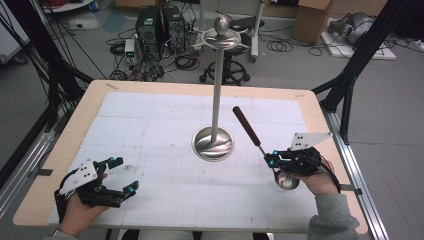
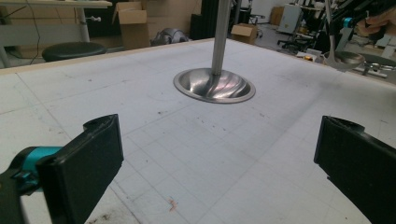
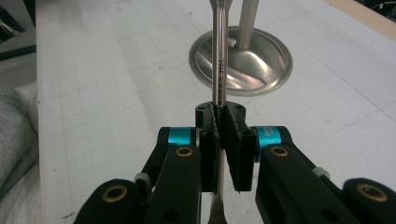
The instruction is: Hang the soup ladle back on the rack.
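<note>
At four o'clock of the polished steel stand (image 1: 215, 142), the right gripper (image 1: 274, 160) clamps a brown-handled steel ladle (image 1: 259, 145) by its shaft; lift it level toward the stand's top, while the left gripper (image 1: 121, 176), jaws wide apart, waits empty at seven o'clock

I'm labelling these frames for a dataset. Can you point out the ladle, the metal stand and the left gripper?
ladle (image 1: 246, 124): high view, on its dark handle.
metal stand (image 1: 213, 143): high view, on its round base.
left gripper (image 1: 125, 176): high view, midway between its open fingertips.
</note>
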Action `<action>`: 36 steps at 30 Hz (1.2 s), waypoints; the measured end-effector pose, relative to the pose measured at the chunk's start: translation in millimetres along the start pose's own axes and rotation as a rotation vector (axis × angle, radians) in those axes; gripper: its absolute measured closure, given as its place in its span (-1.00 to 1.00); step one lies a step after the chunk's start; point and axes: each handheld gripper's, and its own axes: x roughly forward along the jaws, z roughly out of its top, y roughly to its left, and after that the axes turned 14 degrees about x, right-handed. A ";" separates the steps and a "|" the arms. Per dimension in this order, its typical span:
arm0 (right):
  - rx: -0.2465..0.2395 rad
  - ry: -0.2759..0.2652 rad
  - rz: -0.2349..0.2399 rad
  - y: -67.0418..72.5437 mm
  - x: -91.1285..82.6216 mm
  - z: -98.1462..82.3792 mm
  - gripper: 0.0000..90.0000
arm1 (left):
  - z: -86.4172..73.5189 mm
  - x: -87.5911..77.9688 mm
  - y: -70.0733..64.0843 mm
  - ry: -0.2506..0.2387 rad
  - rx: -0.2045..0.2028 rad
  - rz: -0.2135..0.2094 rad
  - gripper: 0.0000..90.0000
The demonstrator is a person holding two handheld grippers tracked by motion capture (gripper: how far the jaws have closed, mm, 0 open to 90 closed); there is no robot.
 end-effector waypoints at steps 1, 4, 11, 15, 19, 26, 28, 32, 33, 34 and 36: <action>0.005 -0.006 0.007 0.0 -0.7 0.1 0.88 | 0.1 -0.2 0.0 -0.001 -0.001 -0.001 -0.96; 0.010 -0.031 0.018 -0.9 -2.8 0.3 0.88 | 0.8 -0.6 0.0 -0.010 -0.005 0.002 -0.96; 0.020 -0.084 0.038 -1.7 -7.4 0.7 0.88 | 2.8 -0.4 -1.5 -0.029 -0.012 -0.005 -0.96; 0.024 -0.106 0.040 -1.6 -9.0 1.0 0.88 | 2.7 -0.9 -1.2 -0.032 -0.016 -0.002 -0.96; 0.019 -0.144 0.043 -2.4 -10.7 1.1 0.88 | 2.6 -0.7 -1.0 -0.029 -0.012 -0.002 -0.96; 0.005 -0.186 0.048 -0.4 -13.0 2.7 0.88 | 2.4 -0.8 -0.8 -0.028 -0.011 -0.002 -0.96; 0.004 -0.194 0.050 -0.2 -13.1 3.4 0.88 | 2.4 -0.7 -1.1 -0.029 -0.013 -0.002 -0.96; 0.005 -0.217 0.045 -0.9 -13.5 5.5 0.88 | 3.1 -1.8 -0.8 -0.028 -0.007 0.004 -0.96; 0.005 -0.223 0.049 -1.2 -13.6 6.1 0.88 | 3.3 -2.2 -0.9 -0.031 -0.008 0.004 -0.96; 0.004 -0.230 0.050 -2.0 -13.6 6.6 0.88 | 3.5 -2.9 -0.6 -0.033 -0.008 0.008 -0.96; 0.011 -0.241 0.052 -3.3 -13.4 8.1 0.88 | 2.9 -2.8 -0.3 -0.033 -0.012 0.008 -0.96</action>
